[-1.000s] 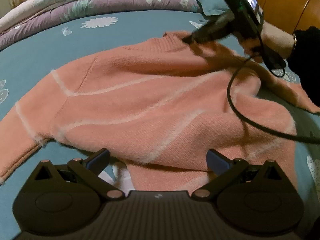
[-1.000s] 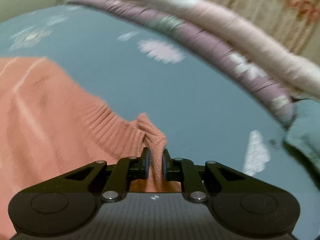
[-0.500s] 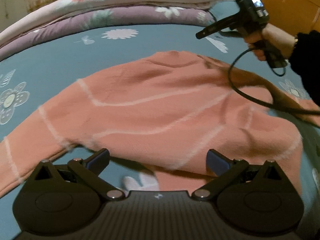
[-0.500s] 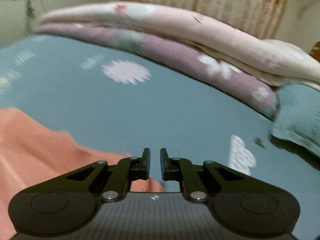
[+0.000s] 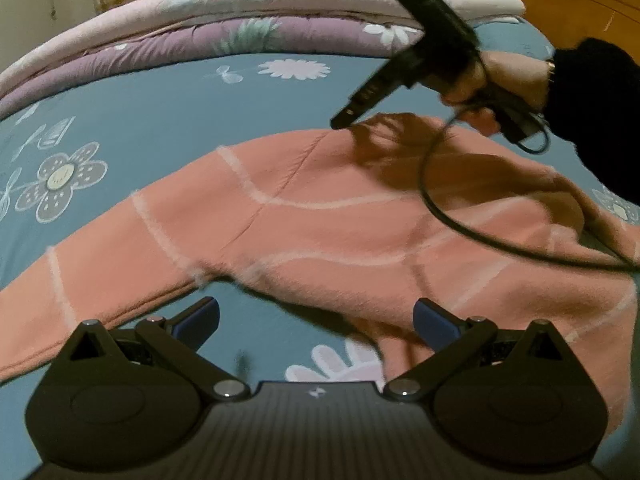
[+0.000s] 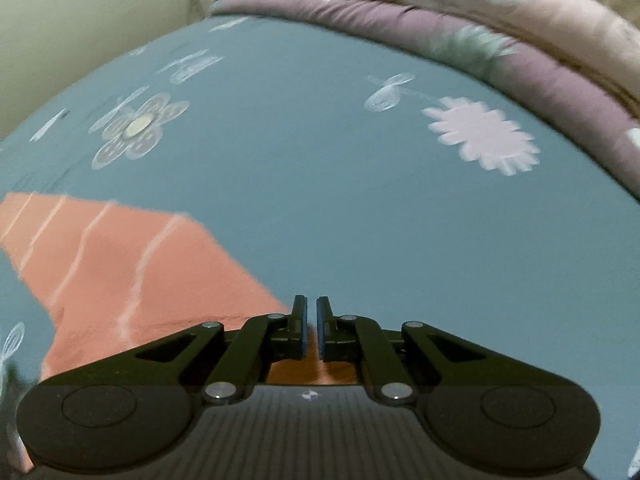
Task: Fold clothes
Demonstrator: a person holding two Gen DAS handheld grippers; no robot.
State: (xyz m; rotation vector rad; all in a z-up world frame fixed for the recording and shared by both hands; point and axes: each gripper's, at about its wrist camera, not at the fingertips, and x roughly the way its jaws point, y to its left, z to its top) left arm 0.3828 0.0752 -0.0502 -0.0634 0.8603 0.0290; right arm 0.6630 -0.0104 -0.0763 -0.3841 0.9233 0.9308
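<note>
The pink sweater (image 5: pixel 340 220) is being laid out flat on the blue flowered bedsheet (image 5: pixel 168 120), chest up, so that its outline can be read before any fold is made. One sleeve (image 5: pixel 80 280) is being left stretched toward the lower left of the left wrist view, well clear of the body, probably so it can be turned inward later as a separate step. The neck end is lying toward the stacked quilts (image 5: pixel 240 12) at the far edge of the bed, and the hem end is lying nearest the left gripper (image 5: pixel 316 316).

The left gripper is being held with its jaws spread wide and nothing between them; only sheet and the sweater's near edge are being framed in the gap. It is judged to be kept released and low so that the hem or side can be taken next.

The right gripper (image 5: pixel 340 122) is being carried by a hand (image 5: pixel 488 84) in a dark sleeve, its tip hanging just over the shoulder area near the collar, and its cable (image 5: pixel 436 208) is being trailed across the knit. In its own view the right gripper (image 6: pixel 311 332) is being kept clenched, pads nearly together; no cloth is seen pinched between them, though pink fabric is showing underneath and behind. Whether the tip is touching the knit cannot be told, the view being blurred. The closed jaws are judged to be serving as a blunt tool for smoothing or nudging the shoulder rather than for lifting. No fold is yet made.
</note>
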